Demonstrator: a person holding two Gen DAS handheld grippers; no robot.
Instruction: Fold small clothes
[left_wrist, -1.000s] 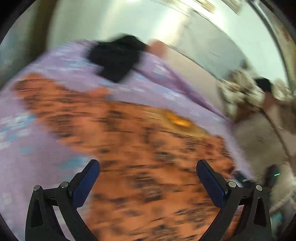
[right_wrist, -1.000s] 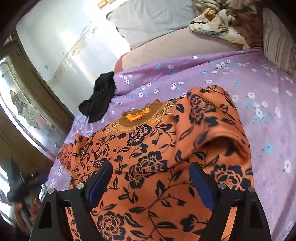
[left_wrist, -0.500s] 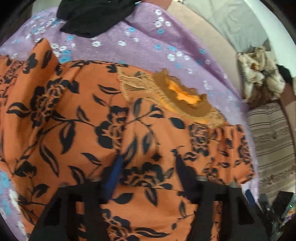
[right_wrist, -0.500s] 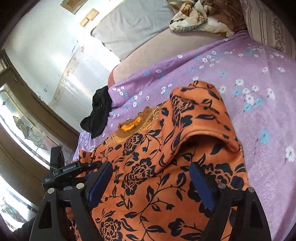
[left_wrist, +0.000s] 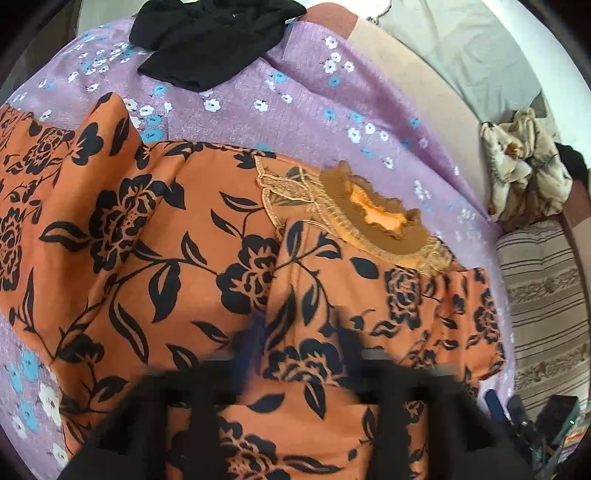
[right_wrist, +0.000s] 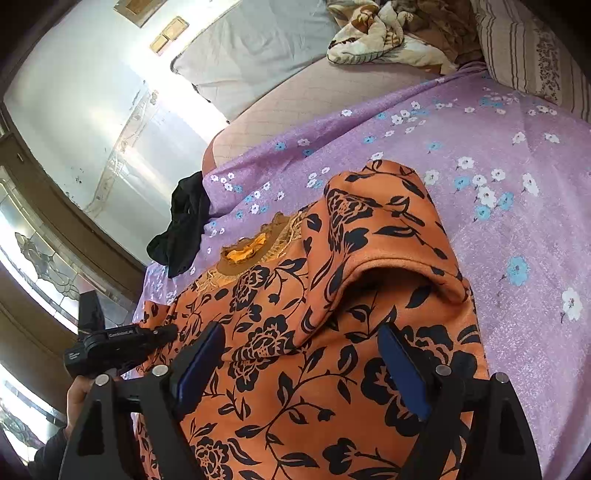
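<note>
An orange garment with black flowers (left_wrist: 192, 258) lies spread on the purple floral bedsheet (left_wrist: 314, 99); its brown lace collar (left_wrist: 369, 221) points to the far side. One sleeve is folded over its body in the right wrist view (right_wrist: 384, 236). My left gripper (left_wrist: 303, 354) is blurred, low over the garment's middle, jaws narrowed with a fold of cloth between them. My right gripper (right_wrist: 306, 358) is open just above the garment's lower part, holding nothing. The left gripper also shows at the garment's left edge in the right wrist view (right_wrist: 122, 347).
A black garment (left_wrist: 207, 40) lies bunched at the sheet's far edge. A grey pillow (right_wrist: 251, 59), a crumpled floral blanket (right_wrist: 376, 33) and a striped cushion (left_wrist: 543, 295) sit at the bed's head side. A wall and a wood-framed glass door (right_wrist: 48, 266) stand beyond.
My left gripper swung down onto the garment and its jaws narrowed from wide open. My right gripper stayed open and shifted slightly.
</note>
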